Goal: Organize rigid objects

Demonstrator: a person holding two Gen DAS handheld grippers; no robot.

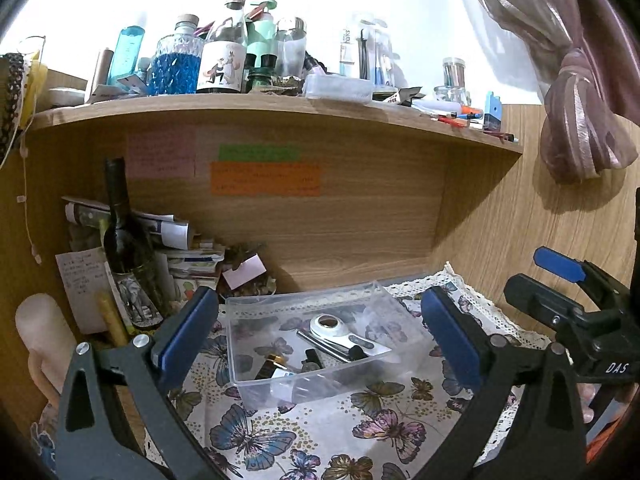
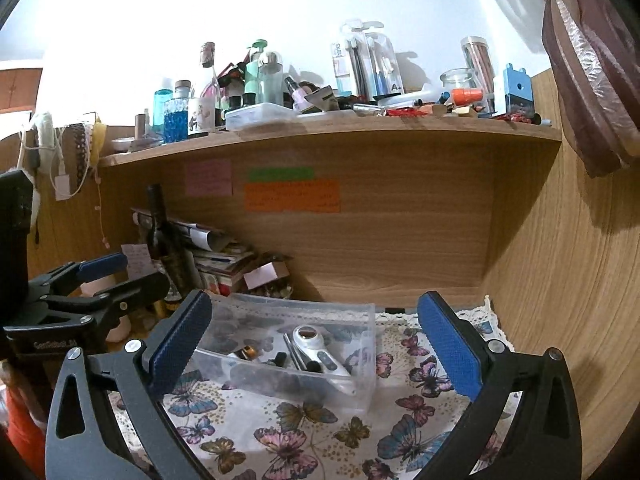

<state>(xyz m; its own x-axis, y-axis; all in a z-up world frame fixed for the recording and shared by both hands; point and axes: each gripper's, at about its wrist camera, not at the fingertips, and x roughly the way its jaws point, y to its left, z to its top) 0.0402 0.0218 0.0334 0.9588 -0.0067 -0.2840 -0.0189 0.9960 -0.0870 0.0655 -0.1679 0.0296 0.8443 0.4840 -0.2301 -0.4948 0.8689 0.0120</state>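
Observation:
A clear plastic box (image 1: 256, 390) stands on a butterfly-print cloth (image 1: 320, 432); it also shows in the right wrist view (image 2: 360, 392). Inside lie a white handheld tool (image 1: 340, 330) (image 2: 316, 348), a metal rod (image 1: 324, 344), a small dark bottle with a gold cap (image 1: 272, 366) (image 2: 246, 354) and small black pieces. My left gripper (image 1: 320, 336) is open and empty, its pads either side of the box. My right gripper (image 2: 316, 344) is open and empty, just in front of the box. It also shows at the right in the left wrist view (image 1: 560, 288).
A dark wine bottle (image 1: 122, 240) and stacked papers (image 1: 180, 256) stand at the back left. A wooden shelf (image 1: 280, 106) above carries several bottles, jars and pens. Wooden walls close the back and right. A tied curtain (image 1: 576, 120) hangs at the right.

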